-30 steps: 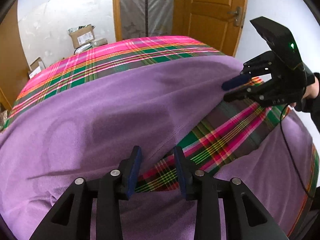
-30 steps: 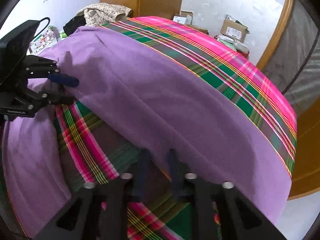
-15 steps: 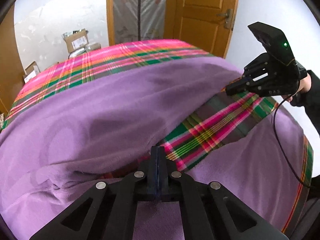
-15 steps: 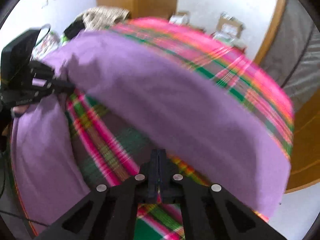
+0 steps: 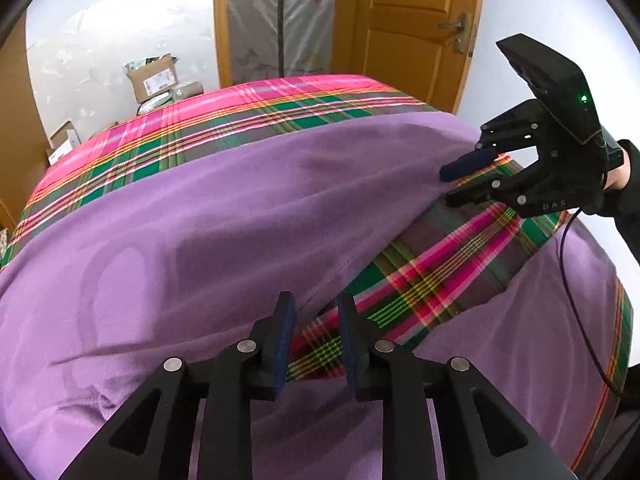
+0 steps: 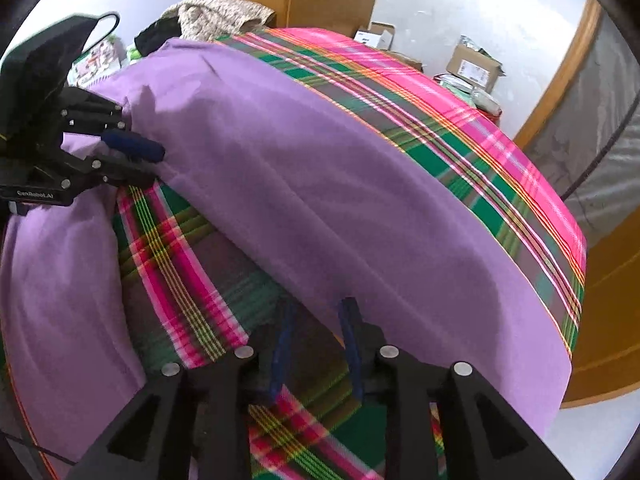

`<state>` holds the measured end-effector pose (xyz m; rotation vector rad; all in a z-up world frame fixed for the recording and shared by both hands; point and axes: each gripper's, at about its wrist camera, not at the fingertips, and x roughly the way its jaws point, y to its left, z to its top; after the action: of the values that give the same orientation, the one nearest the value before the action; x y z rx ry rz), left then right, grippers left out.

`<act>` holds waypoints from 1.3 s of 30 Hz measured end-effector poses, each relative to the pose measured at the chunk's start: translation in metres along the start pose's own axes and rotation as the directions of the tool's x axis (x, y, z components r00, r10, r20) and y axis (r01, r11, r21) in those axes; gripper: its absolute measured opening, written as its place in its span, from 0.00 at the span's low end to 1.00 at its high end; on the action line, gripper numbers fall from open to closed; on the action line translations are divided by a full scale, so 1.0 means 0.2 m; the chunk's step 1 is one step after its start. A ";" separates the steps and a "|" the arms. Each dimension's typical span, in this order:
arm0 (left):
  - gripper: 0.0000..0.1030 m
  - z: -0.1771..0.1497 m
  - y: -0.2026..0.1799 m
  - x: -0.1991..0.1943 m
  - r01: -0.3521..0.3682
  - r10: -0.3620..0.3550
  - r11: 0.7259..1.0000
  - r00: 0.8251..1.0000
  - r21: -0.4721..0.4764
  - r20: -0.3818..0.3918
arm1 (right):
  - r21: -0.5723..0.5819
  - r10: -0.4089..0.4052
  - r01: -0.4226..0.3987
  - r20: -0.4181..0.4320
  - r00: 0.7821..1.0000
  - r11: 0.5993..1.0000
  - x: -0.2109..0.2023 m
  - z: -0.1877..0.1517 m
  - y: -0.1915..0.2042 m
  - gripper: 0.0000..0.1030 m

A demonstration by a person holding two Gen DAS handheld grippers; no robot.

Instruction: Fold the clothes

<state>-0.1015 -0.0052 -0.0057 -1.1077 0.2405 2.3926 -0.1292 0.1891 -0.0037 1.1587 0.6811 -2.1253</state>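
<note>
We see one purple garment (image 5: 224, 216), a soft, matte knit, spread over a bed (image 5: 248, 108) covered in a plaid blanket of pink, green and grey with thin yellow lines. The garment's big panel is smooth, with a stitched hem along its edge and a few shallow creases at 7 o'clock in the left wrist view. A wedge of plaid shows between that panel and a second purple part (image 5: 532, 340) at 4 o'clock.

Two black hand-held grippers with blue pads are in view. The left hand-held gripper (image 5: 314, 338) is released and its jaws are opening, with the hem just at its left pad and plaid cloth showing in the gap. The right hand-held gripper (image 6: 316, 344) is also released and opening, poised at the hem's edge without pinching it.

Behind the bed, between 10 and 11 o'clock, sit three cardboard boxes (image 5: 154, 78), and a wooden door (image 5: 404, 32) stands at 1 o'clock.
</note>
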 end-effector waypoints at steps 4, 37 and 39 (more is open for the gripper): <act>0.23 0.02 0.00 0.02 -0.006 0.006 1.000 1.000 -0.004 -0.007 | 0.041 0.047 -0.048 0.016 0.999 0.998 0.03 0.02 -0.03 0.13; 0.03 0.03 0.21 -0.14 -0.025 0.044 0.982 0.994 -0.185 0.097 | 0.177 -0.129 0.096 0.189 0.973 0.980 -0.13 0.09 -0.42 0.13; 0.03 0.02 0.23 -0.13 -0.034 0.054 0.977 0.995 -0.213 0.089 | 0.154 -0.099 0.072 0.170 0.981 0.985 -0.05 0.13 -0.44 0.14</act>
<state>-0.1132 -0.0533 0.0136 -1.0862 -0.0225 2.5485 -0.2020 0.2332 0.0308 1.0154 0.5081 -2.3518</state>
